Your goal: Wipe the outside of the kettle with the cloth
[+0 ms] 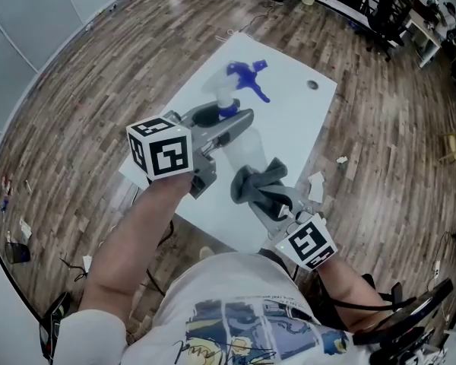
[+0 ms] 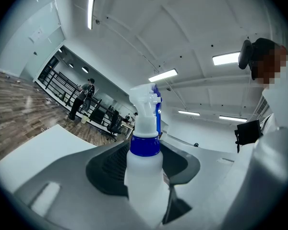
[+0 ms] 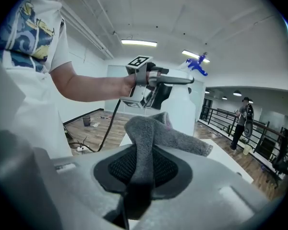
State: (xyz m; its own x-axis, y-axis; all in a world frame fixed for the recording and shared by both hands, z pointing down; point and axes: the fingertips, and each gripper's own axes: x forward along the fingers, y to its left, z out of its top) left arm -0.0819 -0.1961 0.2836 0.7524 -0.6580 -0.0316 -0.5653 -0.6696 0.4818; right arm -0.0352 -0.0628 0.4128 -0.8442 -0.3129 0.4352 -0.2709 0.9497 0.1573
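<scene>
No kettle is in view. A white translucent spray bottle (image 1: 242,149) with a blue collar and blue trigger head hangs over the white table (image 1: 296,116), and my left gripper (image 1: 219,122) is shut on its neck. In the left gripper view the bottle (image 2: 145,176) stands upright between the jaws, held just below the blue collar. My right gripper (image 1: 264,195) is shut on a grey cloth (image 1: 255,179), just right of the bottle's body. In the right gripper view the cloth (image 3: 151,143) bunches out of the jaws, its tip close to the bottle (image 3: 186,107); I cannot tell whether they touch.
The table has a round cable hole (image 1: 312,85) near its far edge. Wooden floor surrounds it, with paper scraps (image 1: 316,185) at the right edge and cables (image 1: 76,263) at the left. A person (image 3: 243,116) stands by a railing far behind.
</scene>
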